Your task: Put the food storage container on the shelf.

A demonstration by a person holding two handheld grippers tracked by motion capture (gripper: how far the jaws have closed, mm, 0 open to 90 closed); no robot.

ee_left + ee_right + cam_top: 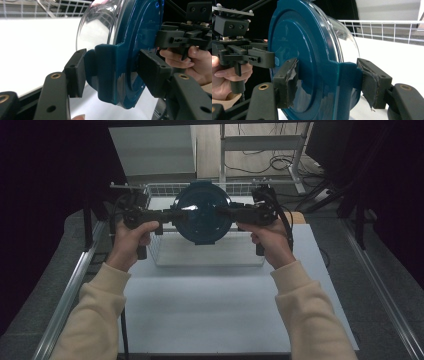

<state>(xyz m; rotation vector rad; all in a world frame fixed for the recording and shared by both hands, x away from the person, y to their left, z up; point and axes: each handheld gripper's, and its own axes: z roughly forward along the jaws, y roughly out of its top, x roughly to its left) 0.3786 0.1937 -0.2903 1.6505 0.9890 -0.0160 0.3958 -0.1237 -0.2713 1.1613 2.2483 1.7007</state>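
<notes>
We have the lidded container (203, 217) lifted between our two grippers, turned on its side so its dark teal lid faces us and its clear bowl points away toward the wire basket (160, 251) at twelve o'clock. The left gripper (172, 213) clamps the lid's latch tab at nine o'clock, its pads pressed on either side of the tab (106, 72); the right gripper (231, 213) is clenched on the opposite tab at three o'clock. So the pickup looks done and the container hangs in the air above the basket's near half. What is left, as we judge it, is carrying and setting it down; whether it is bound into the basket or out onto the white table (210, 310) at six o'clock we cannot tell. All the lid's latches seem closed, though the far rim is hidden.
</notes>
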